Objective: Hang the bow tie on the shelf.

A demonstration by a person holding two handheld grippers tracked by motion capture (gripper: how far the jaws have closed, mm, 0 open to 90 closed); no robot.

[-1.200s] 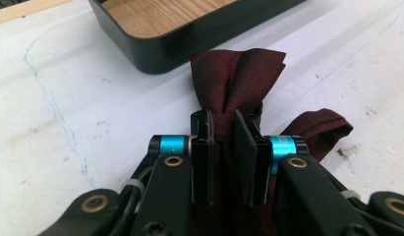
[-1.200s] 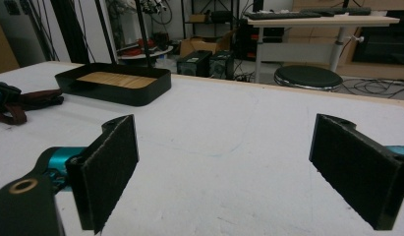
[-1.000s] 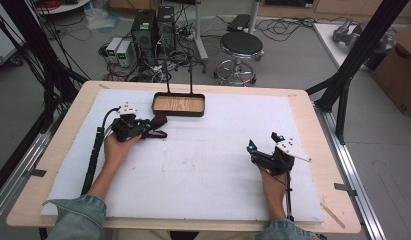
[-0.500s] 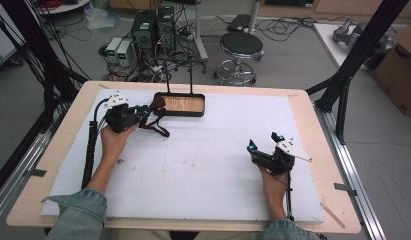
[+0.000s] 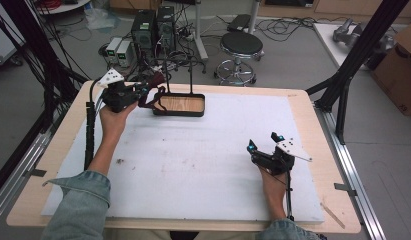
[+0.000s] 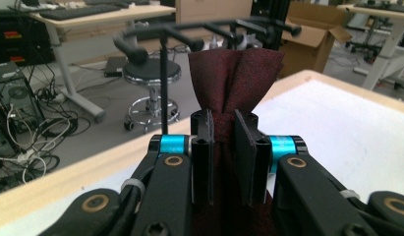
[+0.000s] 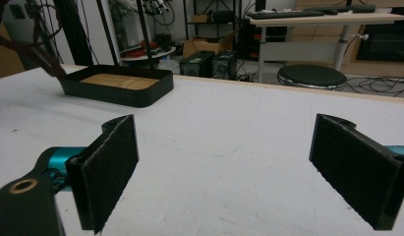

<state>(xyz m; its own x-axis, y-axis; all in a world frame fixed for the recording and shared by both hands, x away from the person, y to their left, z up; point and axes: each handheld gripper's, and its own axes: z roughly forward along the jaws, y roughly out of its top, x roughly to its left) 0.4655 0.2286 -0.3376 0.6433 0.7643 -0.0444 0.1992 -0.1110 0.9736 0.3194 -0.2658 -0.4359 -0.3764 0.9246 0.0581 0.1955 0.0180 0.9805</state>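
Observation:
A dark red tie (image 5: 154, 84) hangs from my left gripper (image 5: 143, 93), which is shut on it and held above the table's far left corner. In the left gripper view the tie (image 6: 236, 78) is pinched between both pads, folded and sticking up past them, with the black rack's pegs (image 6: 189, 35) just beyond. The rack rises from a black tray with a wooden floor (image 5: 200, 106). My right gripper (image 5: 262, 142) rests on the white mat at the near right, open. Its view shows the pads (image 7: 111, 162) wide apart with nothing between, and the tray (image 7: 116, 93) far off.
The white mat (image 5: 203, 165) covers most of the wooden table. Behind the far edge stand a round stool (image 5: 241, 45) and computer boxes with cables (image 5: 153, 25). A cardboard box (image 5: 400, 70) sits on the floor at the right.
My left gripper has risen and moved to the far left with the tie, from the mat beside the tray up to the rack. The right gripper has stayed still.

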